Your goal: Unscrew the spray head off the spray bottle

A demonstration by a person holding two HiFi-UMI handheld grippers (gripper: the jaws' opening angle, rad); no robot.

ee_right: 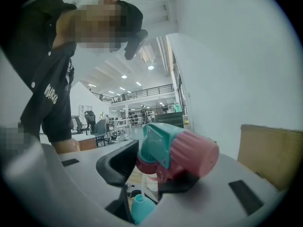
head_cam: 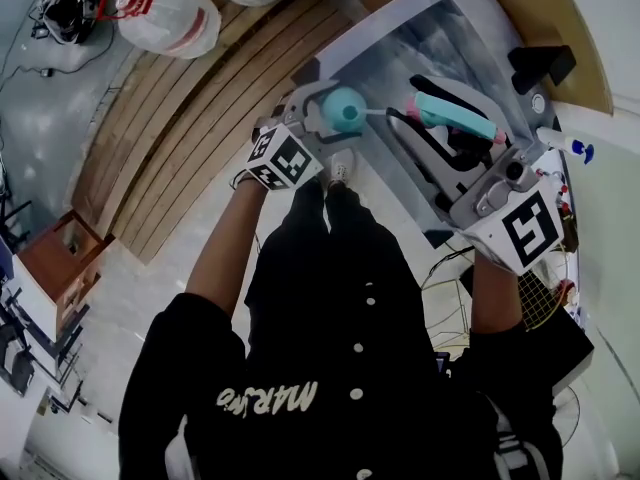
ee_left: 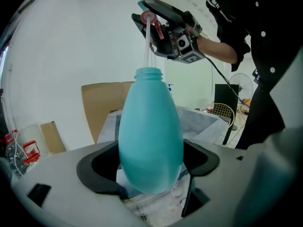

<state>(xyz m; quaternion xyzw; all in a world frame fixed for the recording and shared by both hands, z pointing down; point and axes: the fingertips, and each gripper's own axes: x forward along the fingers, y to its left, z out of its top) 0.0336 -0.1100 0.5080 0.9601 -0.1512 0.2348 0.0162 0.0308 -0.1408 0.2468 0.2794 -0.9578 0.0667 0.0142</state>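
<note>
Two hand-held grippers met above a grey-covered desk [head_cam: 395, 63]. The left gripper [head_cam: 335, 106] had its jaws clenched round the belly of the teal spray bottle [ee_left: 150, 136]. The bottle stood upright at the centre of the left gripper view, its threaded neck bare and open. The right gripper [ee_right: 151, 174] had its jaws clamped on the teal-and-pink spray head [ee_right: 182, 152]. In the left gripper view the head sat at upper centre, directly above the bottle and apart from its neck. A thin white dip tube [ee_left: 148, 46] hung from the head down to the neck; whether its tip was inside the opening could not be told. The unscrewing seemed finished, and the step in hand was probably drawing the head and its tube clear. The next move would likely call for a straight upward lift until the tube's end cleared the neck. The bottle would need to be kept steady so the tube did not catch on the rim.
</note>
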